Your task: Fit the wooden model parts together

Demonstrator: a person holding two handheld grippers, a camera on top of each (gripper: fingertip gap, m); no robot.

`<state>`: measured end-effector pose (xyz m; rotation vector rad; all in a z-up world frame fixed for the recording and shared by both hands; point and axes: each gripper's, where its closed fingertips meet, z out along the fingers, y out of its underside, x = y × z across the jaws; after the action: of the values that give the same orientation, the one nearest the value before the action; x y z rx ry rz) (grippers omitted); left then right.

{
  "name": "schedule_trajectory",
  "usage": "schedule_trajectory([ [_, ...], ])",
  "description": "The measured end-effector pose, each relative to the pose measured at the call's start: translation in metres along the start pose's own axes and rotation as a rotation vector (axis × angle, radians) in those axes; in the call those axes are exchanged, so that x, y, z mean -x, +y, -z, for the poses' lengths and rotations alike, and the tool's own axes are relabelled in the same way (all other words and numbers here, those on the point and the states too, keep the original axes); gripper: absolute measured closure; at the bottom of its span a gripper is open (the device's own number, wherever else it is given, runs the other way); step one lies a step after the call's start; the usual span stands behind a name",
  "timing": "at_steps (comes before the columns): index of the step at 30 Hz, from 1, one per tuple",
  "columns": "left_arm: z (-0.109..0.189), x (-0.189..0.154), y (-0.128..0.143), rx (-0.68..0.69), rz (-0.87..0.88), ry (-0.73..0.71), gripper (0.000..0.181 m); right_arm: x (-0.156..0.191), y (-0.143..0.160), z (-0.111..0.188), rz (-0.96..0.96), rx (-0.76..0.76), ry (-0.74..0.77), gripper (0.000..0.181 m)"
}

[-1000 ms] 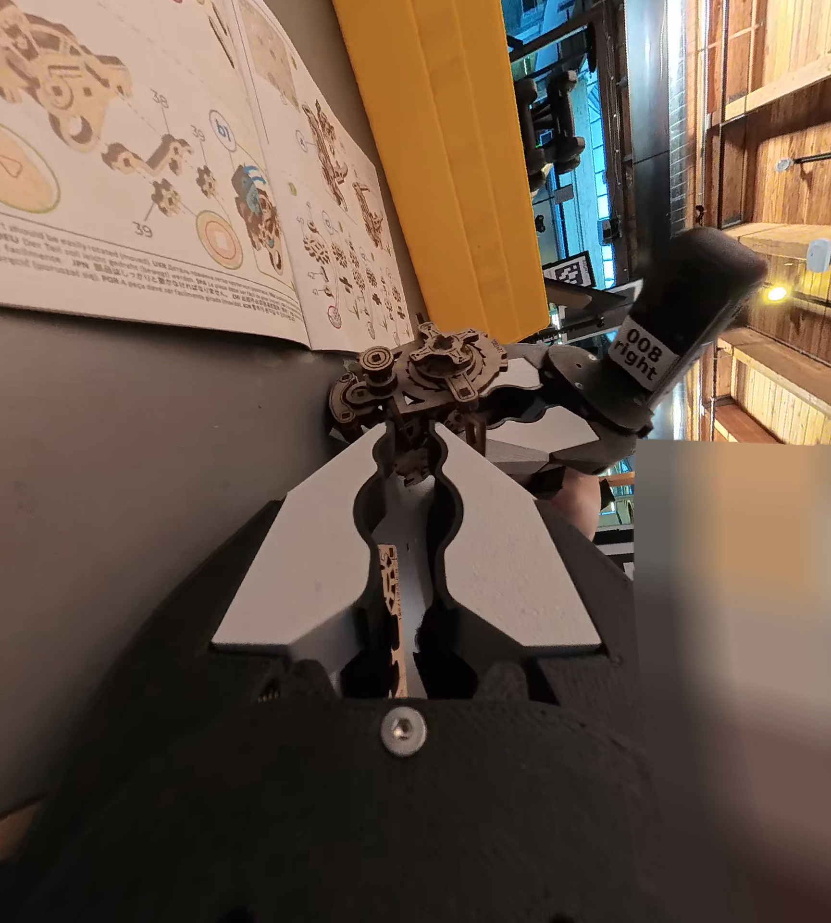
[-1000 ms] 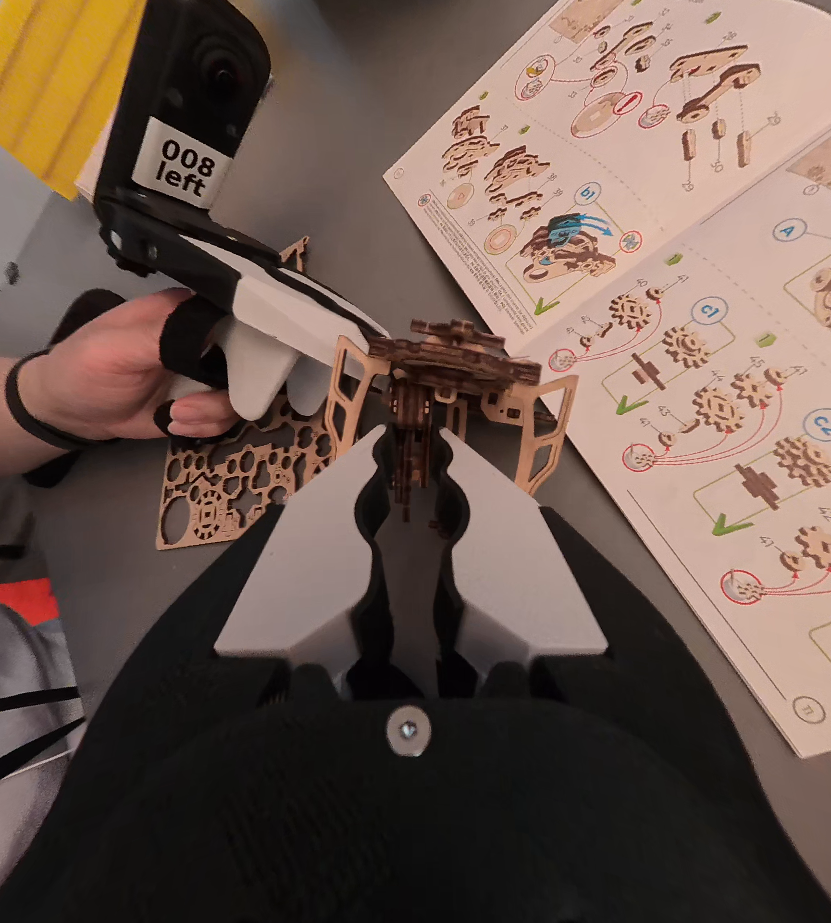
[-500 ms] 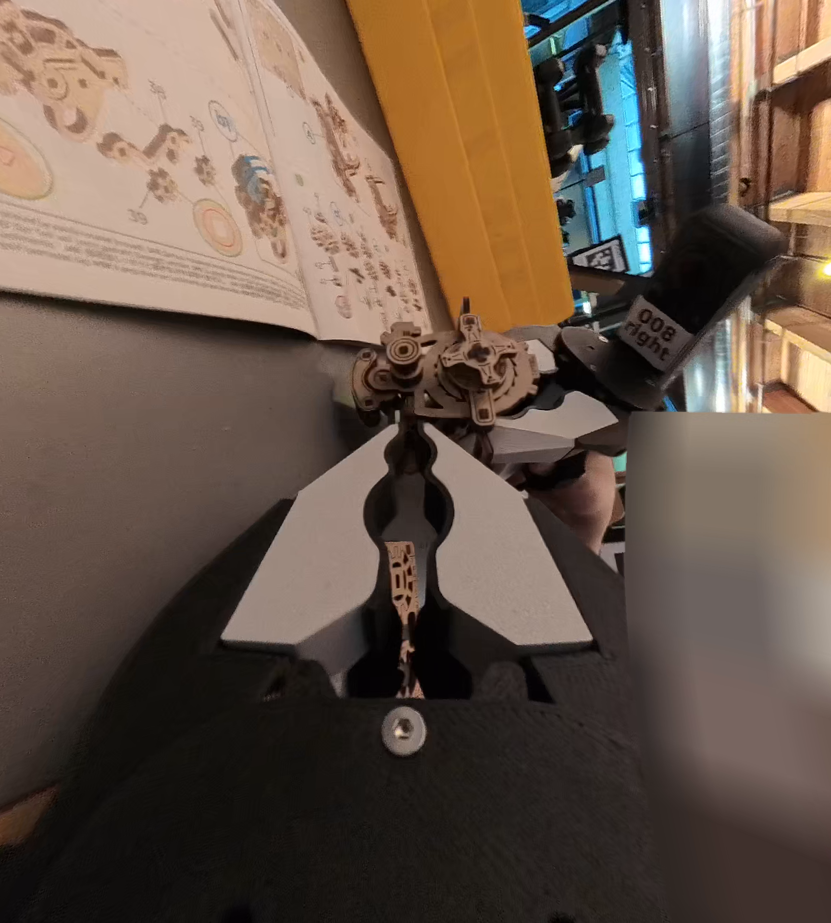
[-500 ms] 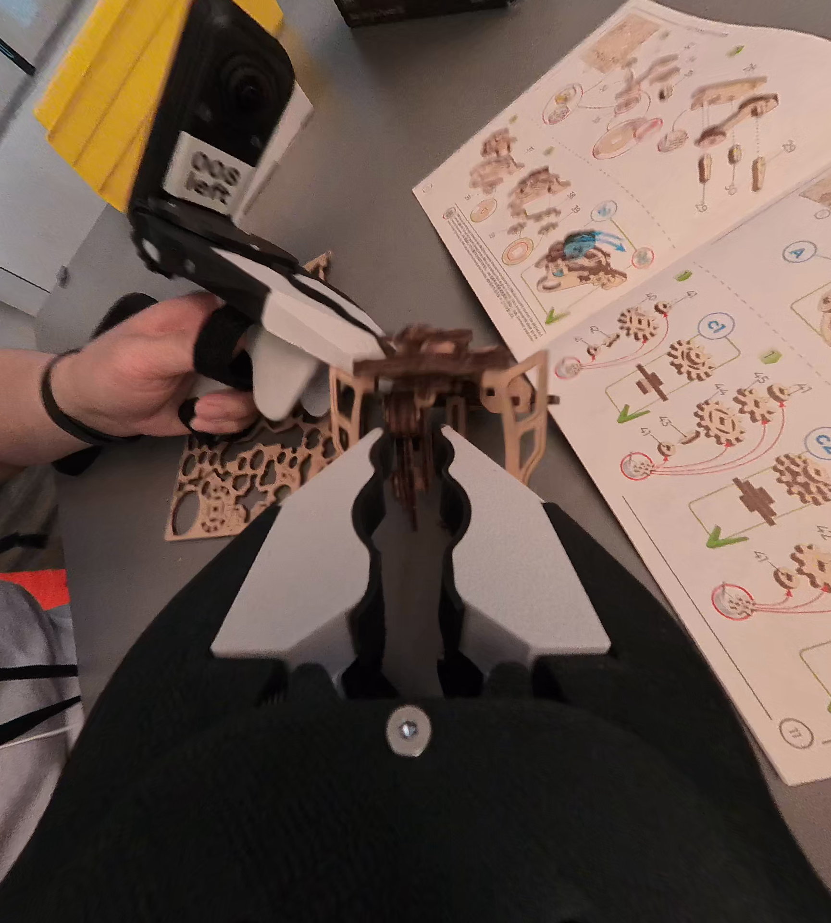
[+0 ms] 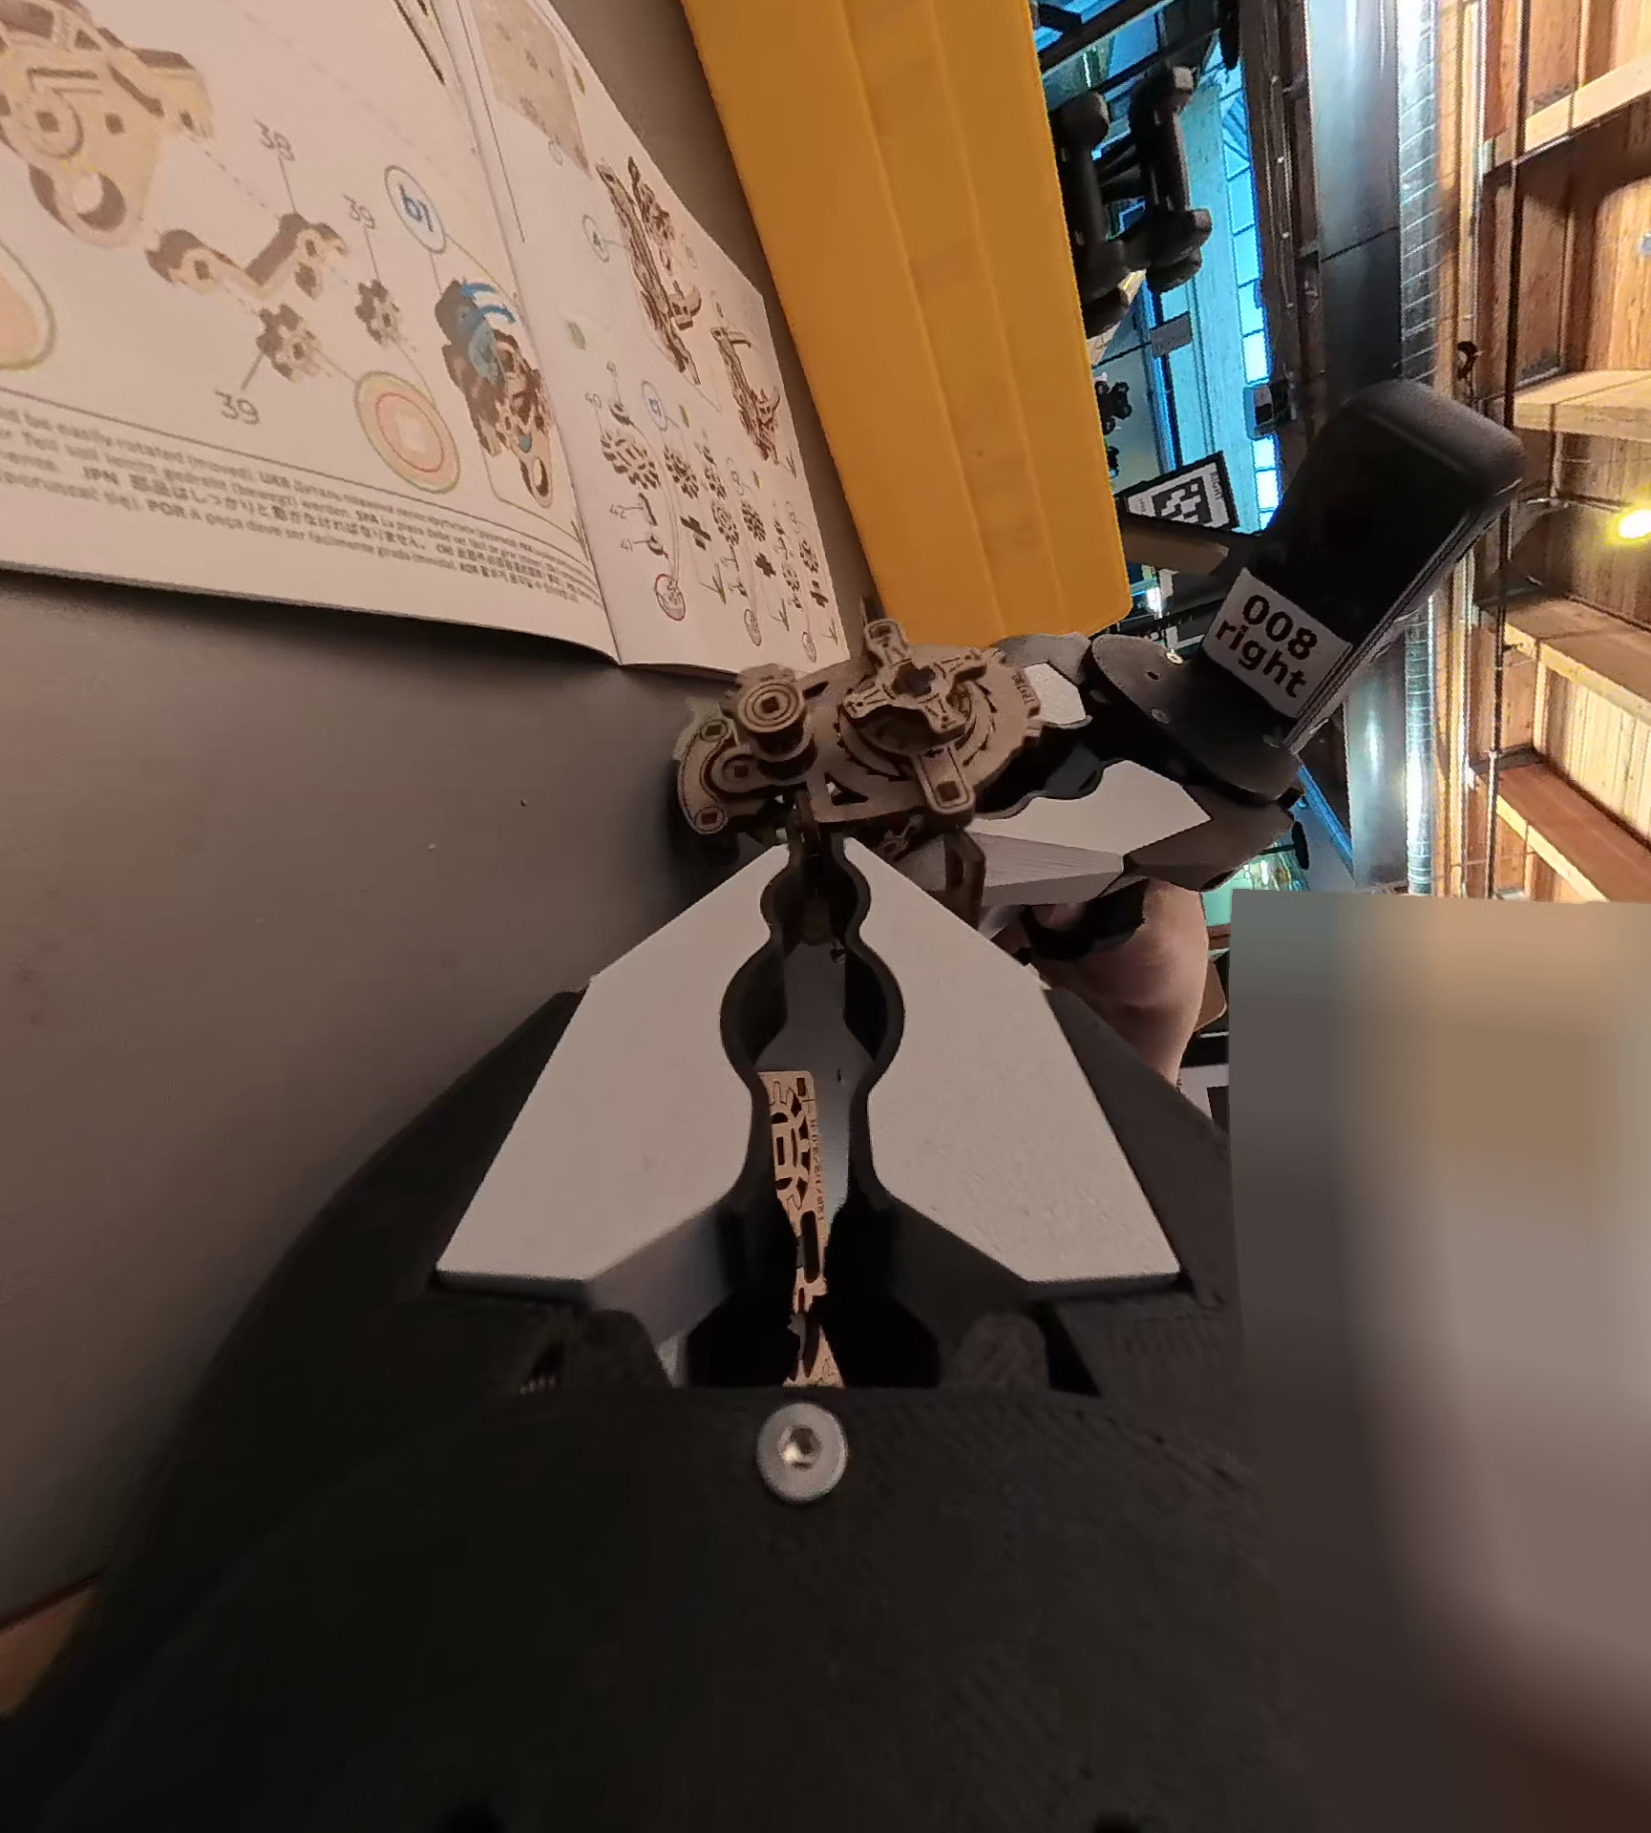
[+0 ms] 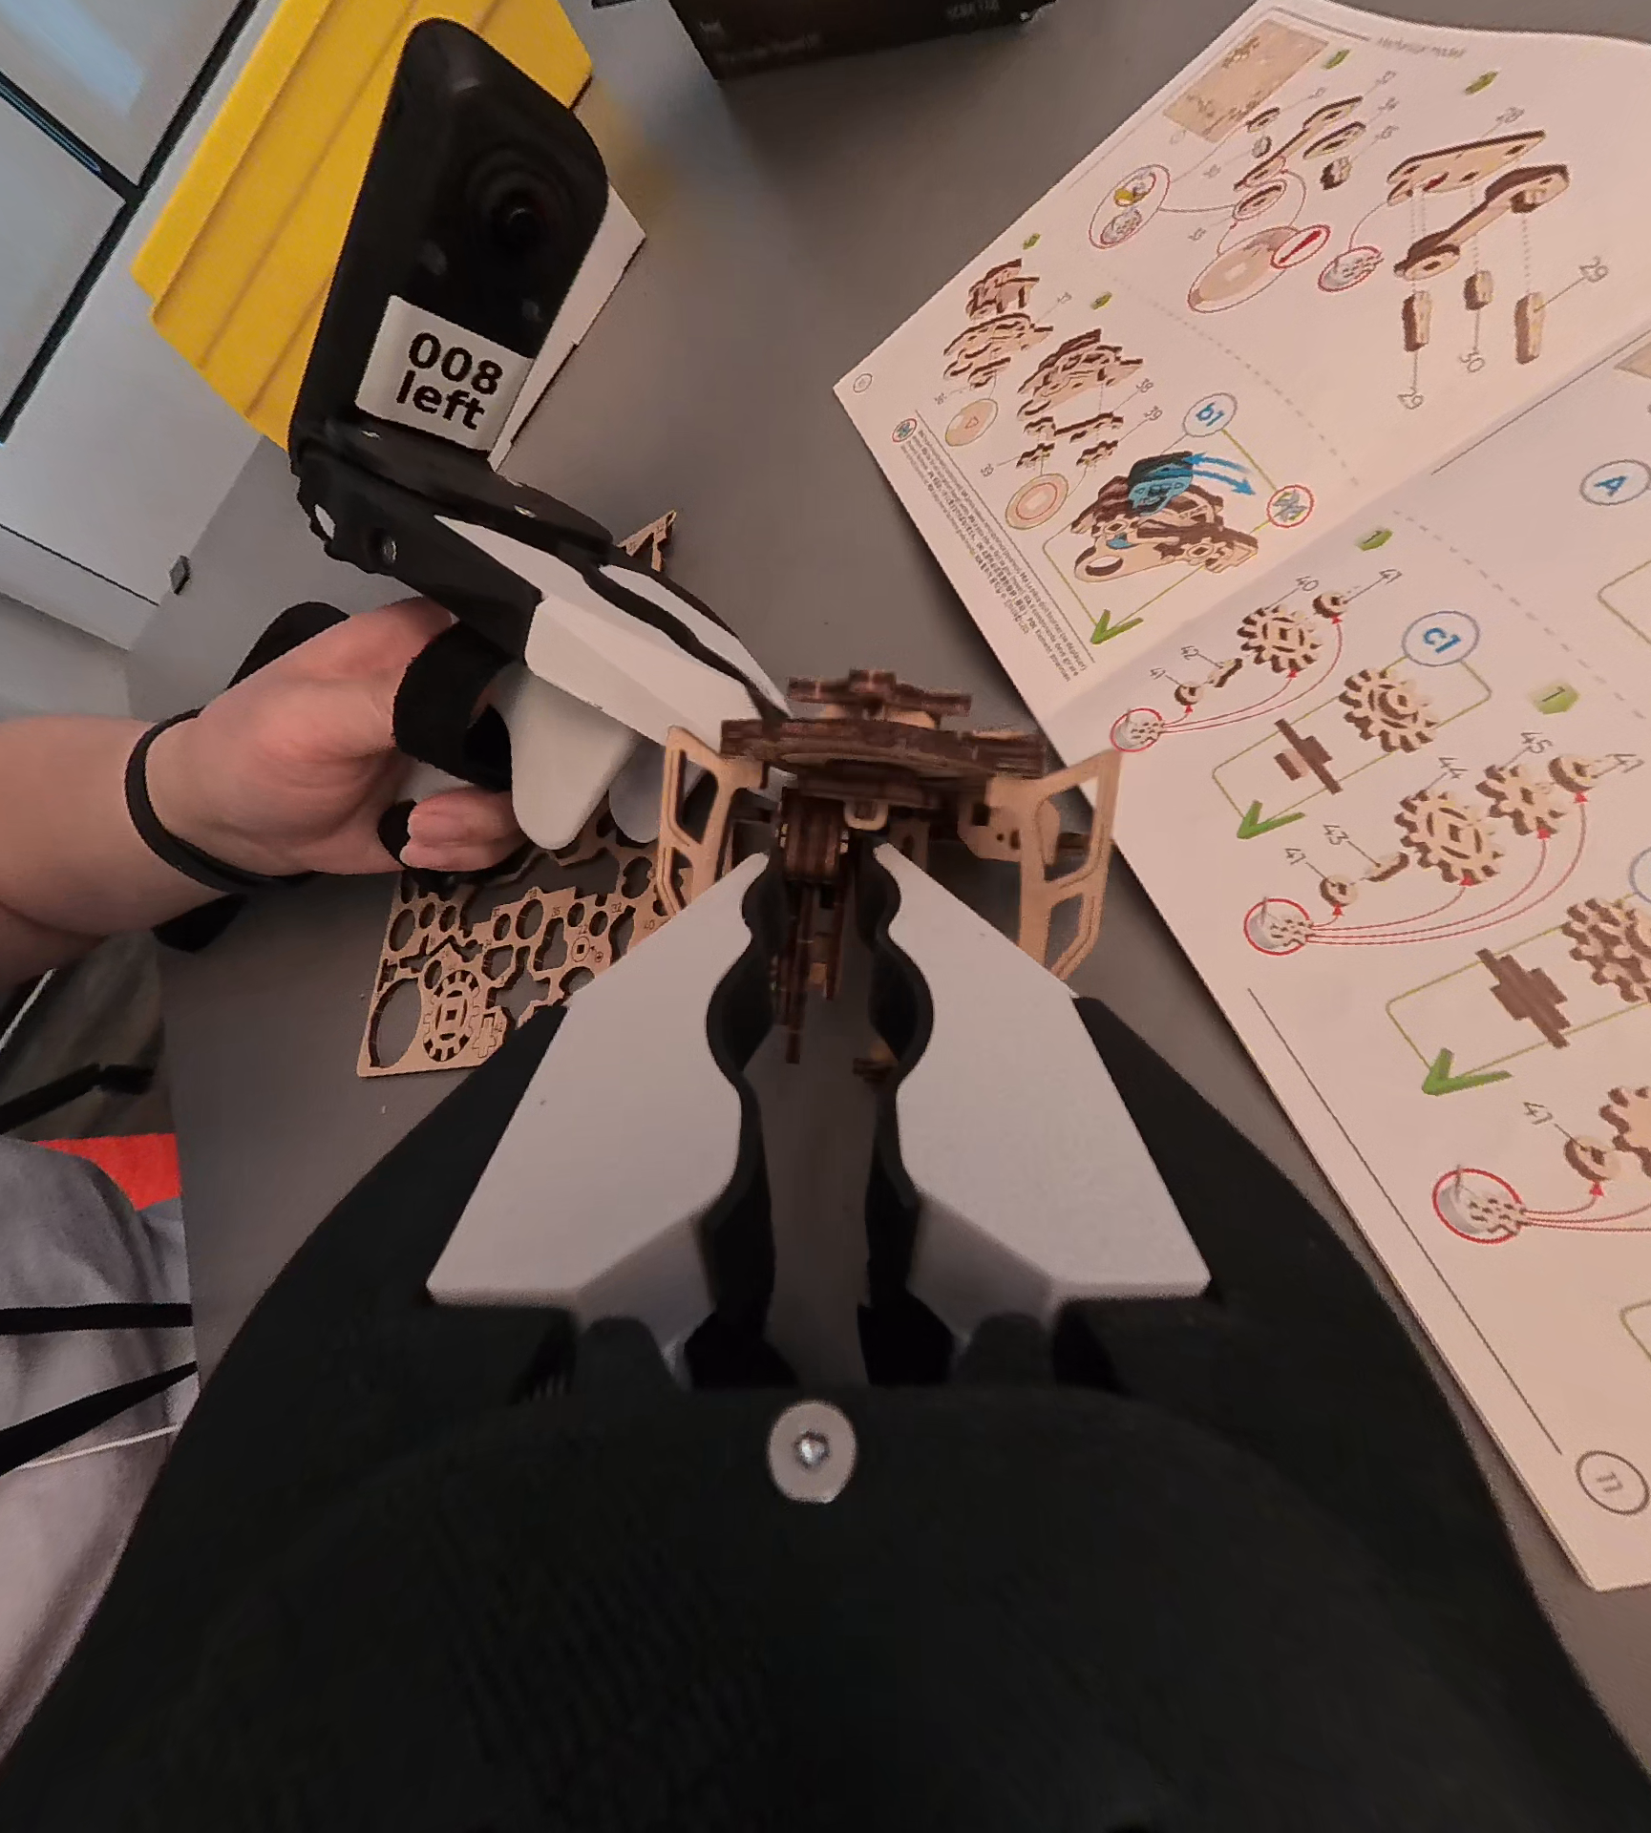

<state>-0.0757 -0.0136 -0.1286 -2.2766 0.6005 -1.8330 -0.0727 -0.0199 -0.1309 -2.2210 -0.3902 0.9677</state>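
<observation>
The wooden model (image 6: pixel 881 739), a dark stack of gears on pale side brackets, is held above the grey table between both grippers. My right gripper (image 6: pixel 821 868) is shut on the model's lower stem. My left gripper (image 5: pixel 806 863) is shut on a thin edge part of the model (image 5: pixel 861 734) under its gear disc. In the right wrist view the left gripper (image 6: pixel 764 706) meets the disc's left edge. In the left wrist view the right gripper (image 5: pixel 1029 794) reaches in from behind the model on the right.
An open instruction booklet (image 6: pixel 1396 694) lies to the right; it also shows in the left wrist view (image 5: pixel 256 347). A punched-out wooden part sheet (image 6: pixel 494 962) lies under the left gripper. A yellow panel (image 5: pixel 930 298) and a dark box (image 6: pixel 801 30) stand at the far edge.
Both grippers keep their hold on the model. The model and both grippers have shifted and tilted a little, and more of the table's far side shows in the right wrist view.
</observation>
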Motion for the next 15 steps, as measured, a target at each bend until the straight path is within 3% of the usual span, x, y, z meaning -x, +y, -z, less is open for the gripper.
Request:
schedule_trajectory([
  [7,0.0021,-0.0049,-0.0026,-0.010,0.059,0.073,0.170,-0.0003,-0.0006,-0.0004,-0.055,-0.005,-0.039,0.170],
  [15,0.0011,-0.0050,-0.0033,-0.032,0.058,0.063,0.163,-0.0031,-0.0001,-0.0016,-0.015,0.017,0.028,0.169],
])
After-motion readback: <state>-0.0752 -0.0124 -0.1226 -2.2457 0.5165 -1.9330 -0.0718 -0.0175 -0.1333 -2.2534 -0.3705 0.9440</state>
